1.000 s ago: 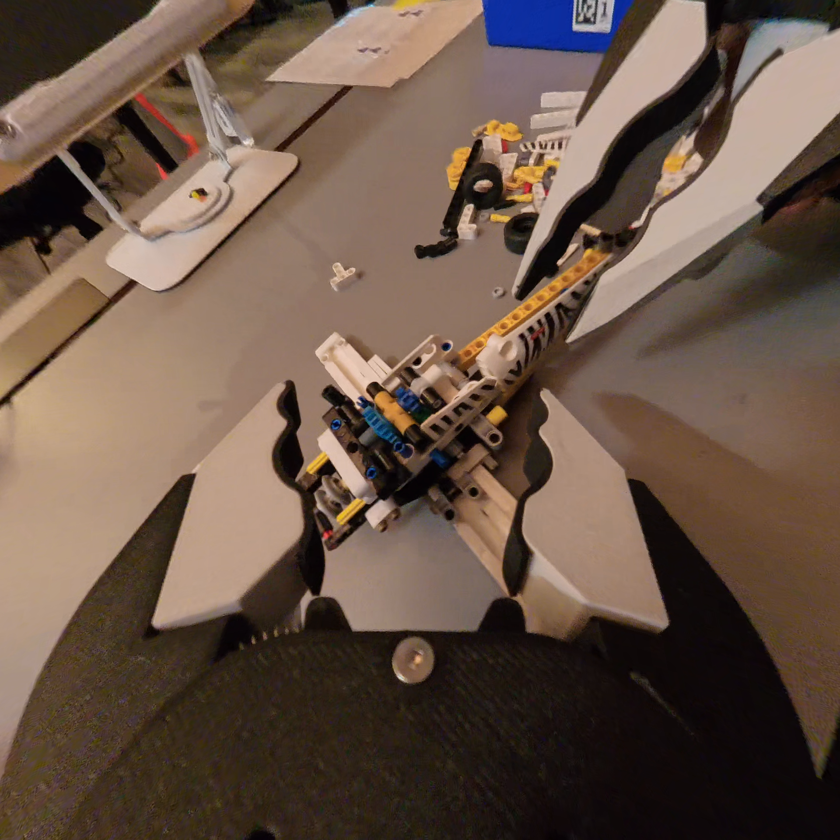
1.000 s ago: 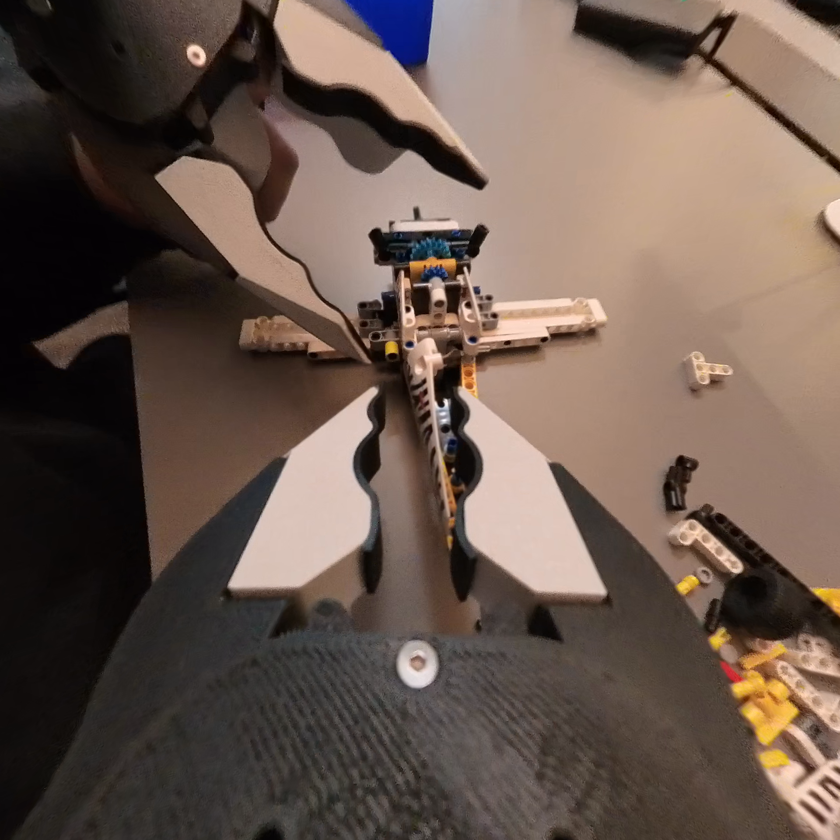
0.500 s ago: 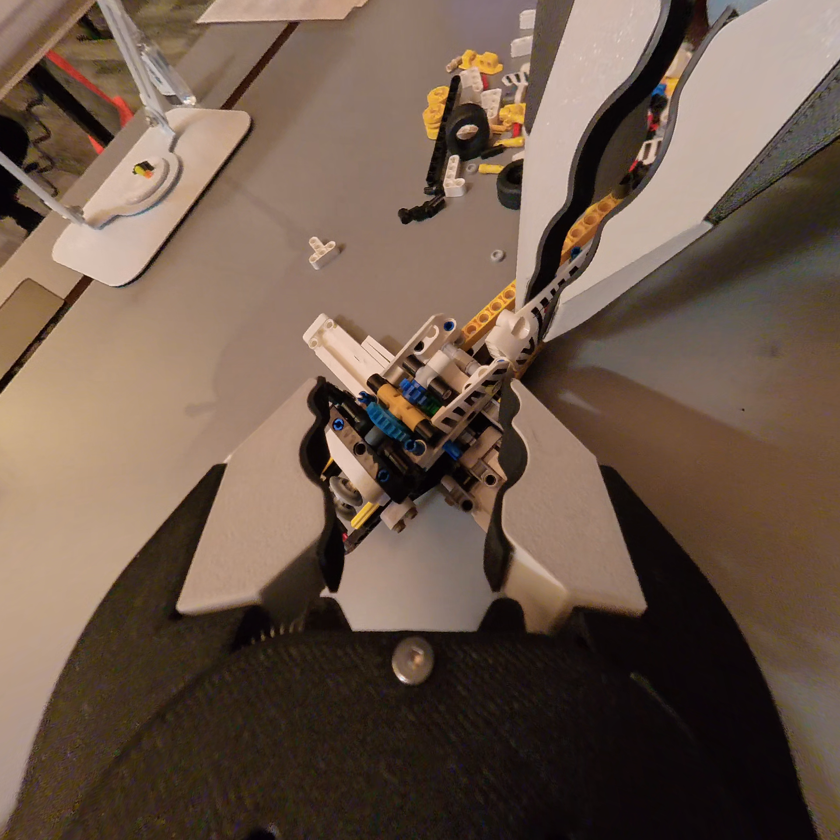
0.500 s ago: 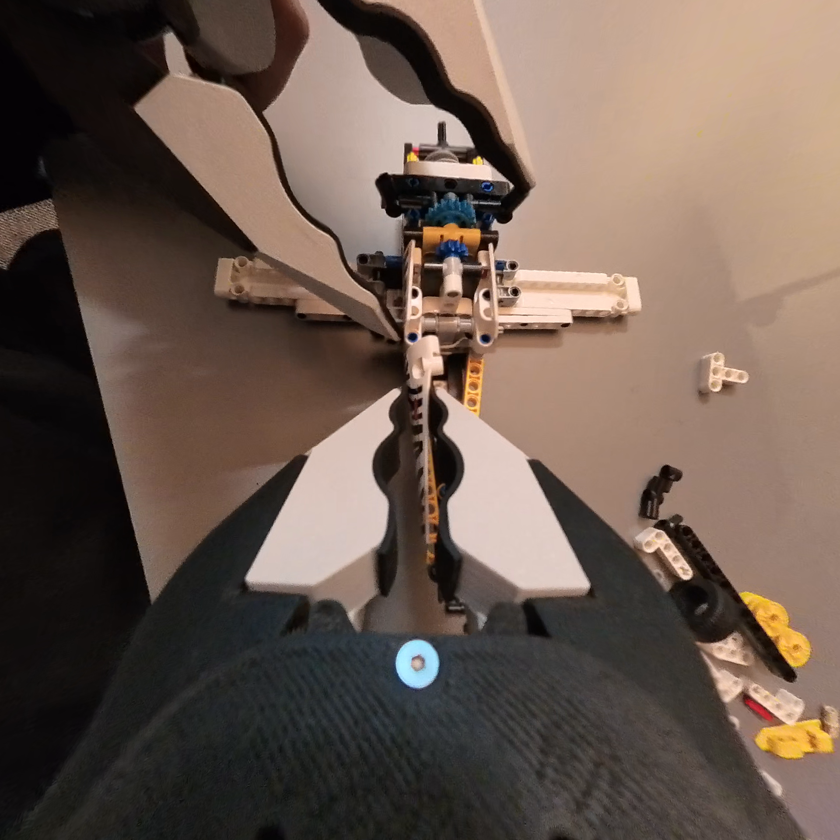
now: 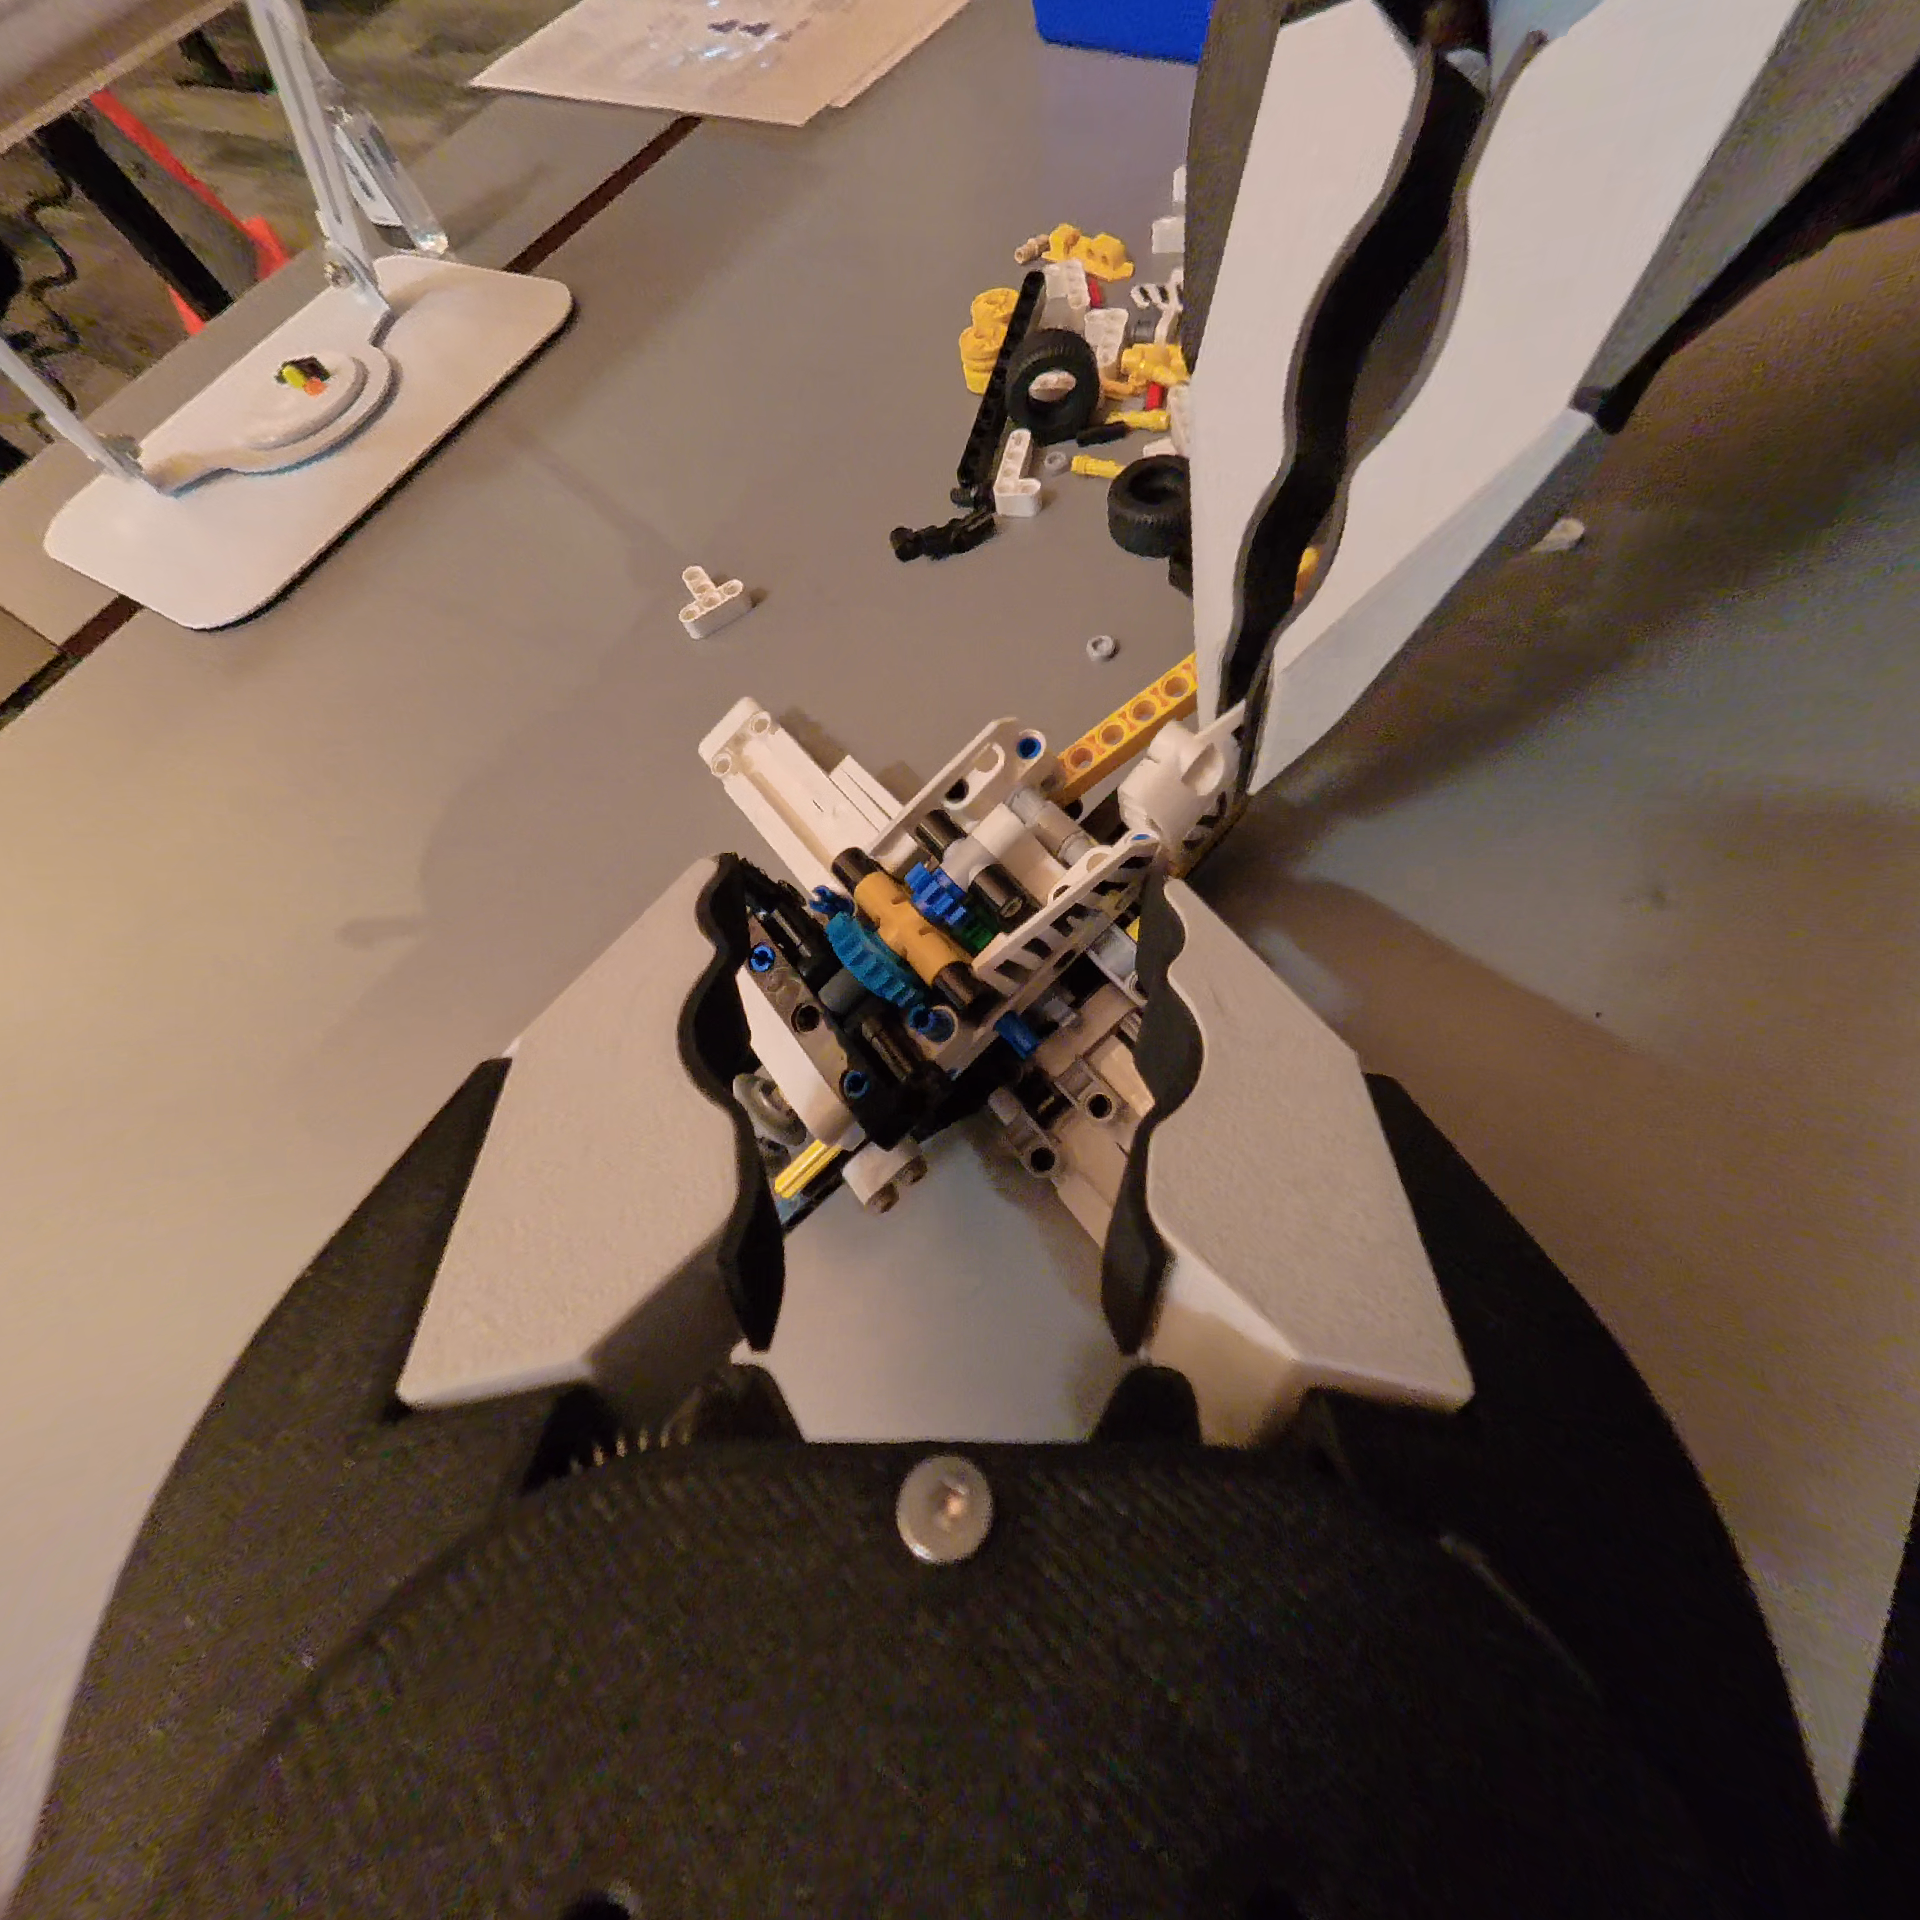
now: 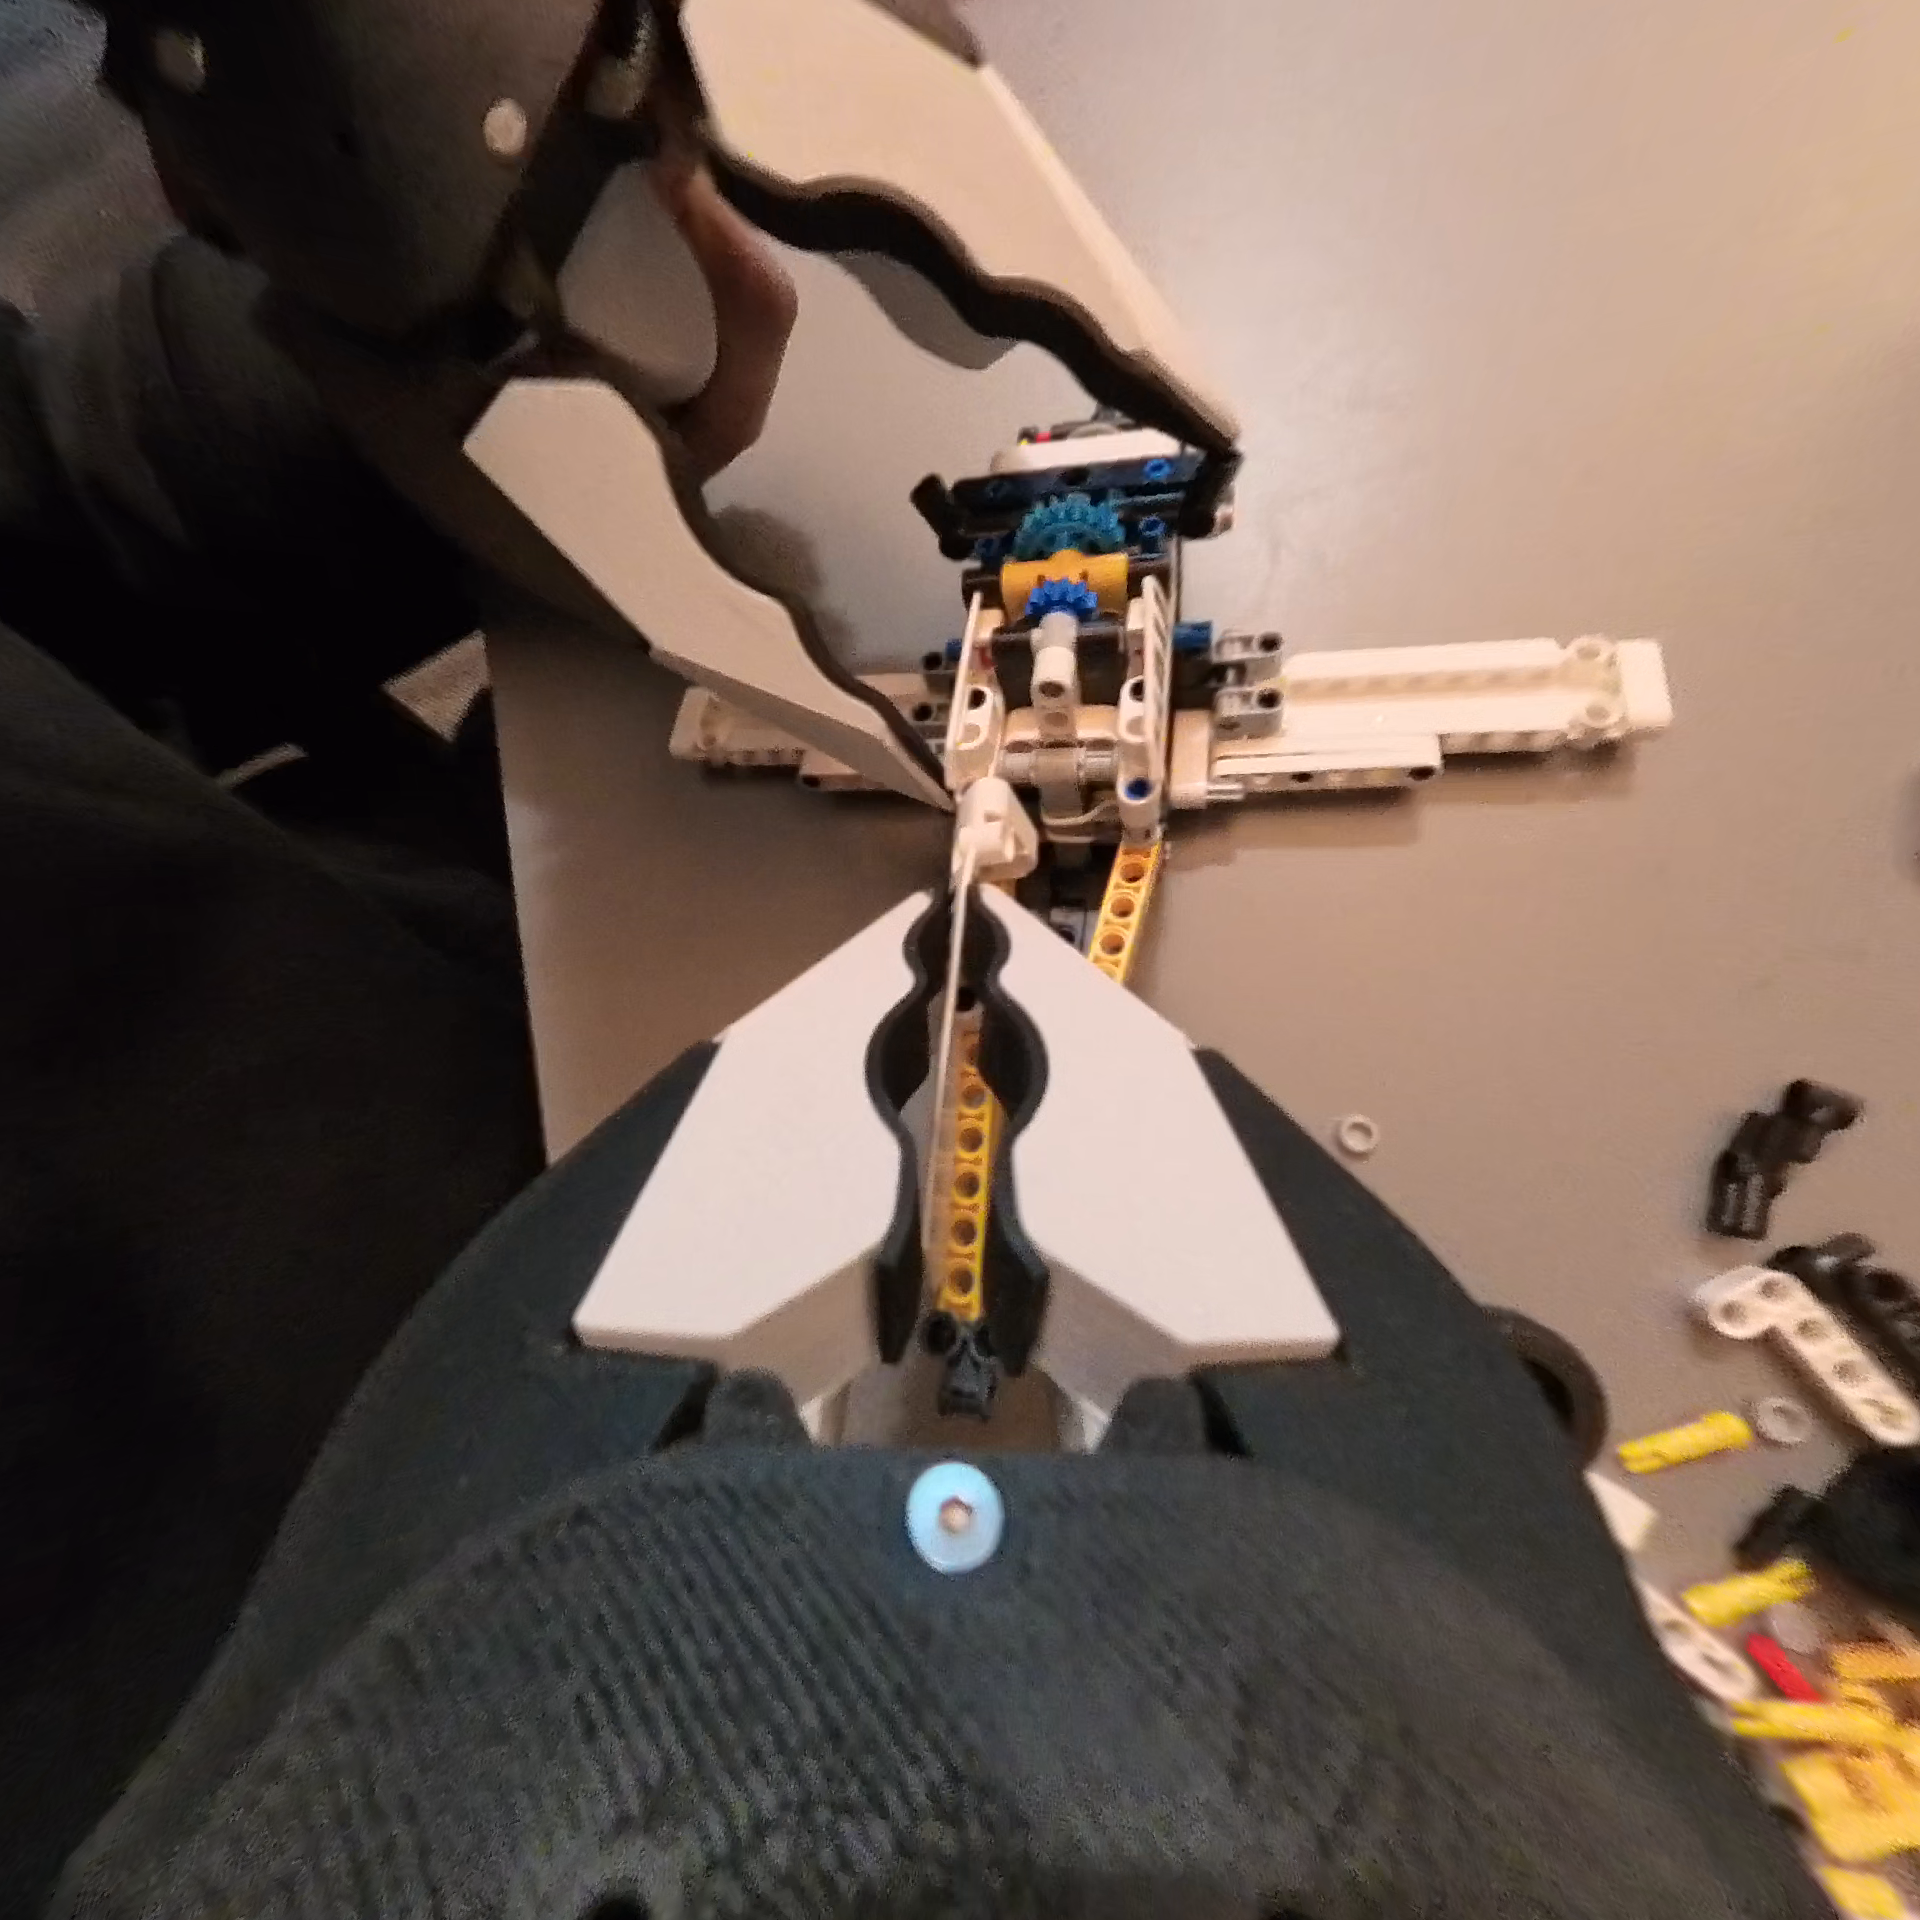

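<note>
A toy aeroplane model (image 5: 935, 935) of white, black, blue and yellow building-set parts lies on the grey table (image 5: 416, 831). My left gripper (image 5: 940, 883) is shut on its body, with both black pads against the model's sides. The right wrist view shows the model (image 6: 1070, 665) with white wings (image 6: 1455, 696) and the left gripper (image 6: 1081, 623) astride it. My right gripper (image 6: 966, 925) is shut on the thin white tail panel (image 6: 961, 997), above a yellow holed beam (image 6: 971, 1174). In the left wrist view the right gripper (image 5: 1242, 727) pinches that panel's white end (image 5: 1184, 774).
Loose parts and black tyres lie in a pile (image 5: 1070, 353), also at the right in the right wrist view (image 6: 1808, 1351). A white T-piece (image 5: 714, 603) and a small grey ring (image 5: 1101, 648) lie apart. A white stand base (image 5: 301, 416), papers (image 5: 717, 52) and a blue box (image 5: 1122, 21) stand farther off. The table edge (image 6: 509, 935) is near the model.
My left gripper's jaws closed from wide open onto the model's body. My right gripper's jaws closed on the thin white tail panel. Both grippers have shifted slightly with the model.
</note>
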Tool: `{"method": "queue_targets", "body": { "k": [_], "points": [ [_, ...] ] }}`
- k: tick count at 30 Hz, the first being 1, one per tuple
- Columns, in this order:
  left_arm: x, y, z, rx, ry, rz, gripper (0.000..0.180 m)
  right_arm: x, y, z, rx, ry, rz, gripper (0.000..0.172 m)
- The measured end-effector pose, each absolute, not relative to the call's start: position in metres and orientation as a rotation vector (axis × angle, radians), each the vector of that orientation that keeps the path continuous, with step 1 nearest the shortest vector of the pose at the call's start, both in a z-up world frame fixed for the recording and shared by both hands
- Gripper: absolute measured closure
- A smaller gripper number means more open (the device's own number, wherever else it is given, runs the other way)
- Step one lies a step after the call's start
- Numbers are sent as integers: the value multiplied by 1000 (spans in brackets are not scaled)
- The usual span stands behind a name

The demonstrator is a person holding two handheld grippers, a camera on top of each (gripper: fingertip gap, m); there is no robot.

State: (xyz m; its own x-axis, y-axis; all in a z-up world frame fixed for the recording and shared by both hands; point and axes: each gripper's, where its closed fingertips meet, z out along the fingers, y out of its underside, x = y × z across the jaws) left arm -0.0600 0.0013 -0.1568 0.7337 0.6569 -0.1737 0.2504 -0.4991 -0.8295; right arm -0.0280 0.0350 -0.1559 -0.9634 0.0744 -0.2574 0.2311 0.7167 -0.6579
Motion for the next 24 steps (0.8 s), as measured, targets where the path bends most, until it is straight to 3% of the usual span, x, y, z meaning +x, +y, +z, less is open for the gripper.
{"method": "queue_targets", "body": {
  "k": [6, 7, 8, 11, 17, 24],
  "points": [
    [-61, 3, -158, -2124, -657, 652, 107, -30, 35, -156, 342, 2612, -1186, 172],
    [-60, 4, -161, -2134, -659, 646, 120, -33, 35, -156, 377, 2584, -1205, 172],
    [-62, 5, -162, -2131, -647, 678, 120, -34, 32, -147, 415, 2492, -1273, 172],
    [-62, 5, -164, -2153, -638, 706, 120, -45, 33, -97, 474, 2263, -1463, 172],
    [-62, 5, -164, -2157, -642, 698, 120, -61, 42, -84, 492, 2368, -1543, 172],
    [-80, -26, -163, -2176, -738, 770, 120, -70, 58, -70, 707, 1875, -1650, 172]
  ]
}}
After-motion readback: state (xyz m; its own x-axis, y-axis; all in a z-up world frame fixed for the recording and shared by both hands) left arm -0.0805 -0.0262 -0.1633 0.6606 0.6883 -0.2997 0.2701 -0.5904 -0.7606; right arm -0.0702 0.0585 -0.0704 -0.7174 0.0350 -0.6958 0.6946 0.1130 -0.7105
